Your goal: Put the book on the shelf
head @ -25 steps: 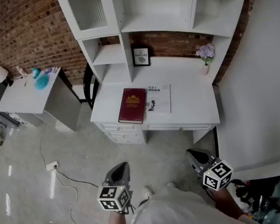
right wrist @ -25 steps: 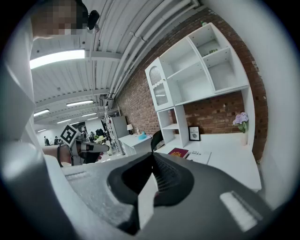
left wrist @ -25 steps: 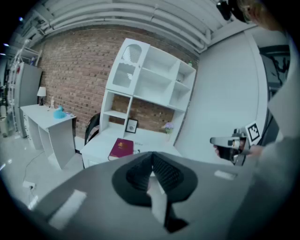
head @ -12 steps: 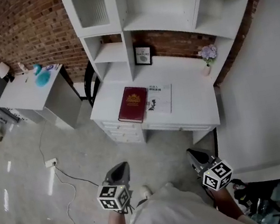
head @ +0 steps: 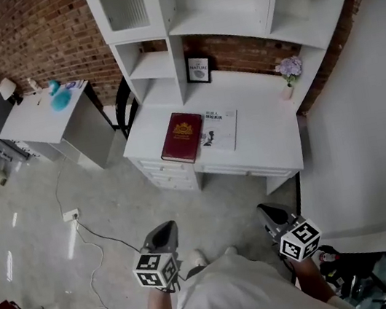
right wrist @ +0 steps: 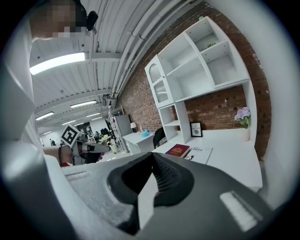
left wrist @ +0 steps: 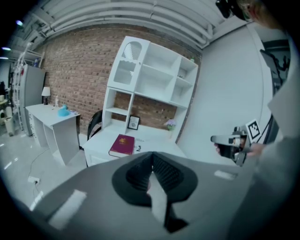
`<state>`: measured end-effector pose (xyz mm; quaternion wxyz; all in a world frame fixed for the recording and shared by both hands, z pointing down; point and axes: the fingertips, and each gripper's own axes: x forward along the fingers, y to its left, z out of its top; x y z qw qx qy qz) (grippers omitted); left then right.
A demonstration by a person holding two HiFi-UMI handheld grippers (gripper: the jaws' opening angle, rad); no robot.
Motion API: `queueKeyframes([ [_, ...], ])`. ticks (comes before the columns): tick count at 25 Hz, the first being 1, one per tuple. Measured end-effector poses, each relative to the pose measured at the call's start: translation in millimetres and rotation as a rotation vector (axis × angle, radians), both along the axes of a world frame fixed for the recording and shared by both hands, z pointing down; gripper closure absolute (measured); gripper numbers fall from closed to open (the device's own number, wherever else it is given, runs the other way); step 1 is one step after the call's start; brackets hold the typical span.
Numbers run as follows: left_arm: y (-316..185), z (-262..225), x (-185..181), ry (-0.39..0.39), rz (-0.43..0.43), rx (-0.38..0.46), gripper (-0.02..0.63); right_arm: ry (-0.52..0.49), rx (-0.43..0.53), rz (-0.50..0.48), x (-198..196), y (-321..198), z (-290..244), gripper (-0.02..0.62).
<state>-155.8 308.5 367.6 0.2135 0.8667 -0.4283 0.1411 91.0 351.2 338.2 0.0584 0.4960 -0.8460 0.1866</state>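
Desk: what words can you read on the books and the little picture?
Red book: gold print, too blurred to read.
White booklet: dark print, too small to read.
Framed picture: lettering, too small to read.
No text here is legible.

The head view is bright and evenly lit, with no hard shadows. The white counter [head: 264,137] and shelf [head: 229,21] come close to washing out, and only the shelf's inner corners show soft grey shading. Pale streaks of glare lie on the glossy floor [head: 37,237] at the left. Straight edges bow toward the borders.

The left gripper view is cooler, bluish and soft all over, with black corners. The left claw [left wrist: 152,164], close to the lens, is a blur.

The right gripper view is sharper in the distance. Its ceiling light [right wrist: 56,63] is blown out to white, its rim is dark, and the right claw [right wrist: 153,161] is out of focus.
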Motion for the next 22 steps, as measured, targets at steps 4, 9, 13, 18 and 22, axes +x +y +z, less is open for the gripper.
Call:
queueKeyframes([
  [4,9.2,4.2,7.4,-0.01,-0.023,-0.002,0.6,-0.004,-0.002,-0.031,7.9,5.7,5.1,0.595],
  [9,17.3,5.0,12.1,-0.022,-0.06,0.003,0.6,0.003,-0.003,-0.073,17.9,13.7,12.0,0.595],
  [13,19.8,4.9,18.5,-0.022,-0.07,0.001,0.6,0.003,-0.011,-0.075,27.7,15.9,17.5,0.595],
  [18,12.3,7.1,22.2,-0.028,-0.064,0.0,0.6,-0.006,-0.01,-0.072,28.8,8.2,17.0,0.595],
  [22,-5.4,5.1,20.8,-0.031,-0.062,0.007,0.6,0.001,-0.021,-0.062,30.2,-6.2,19.1,0.595],
])
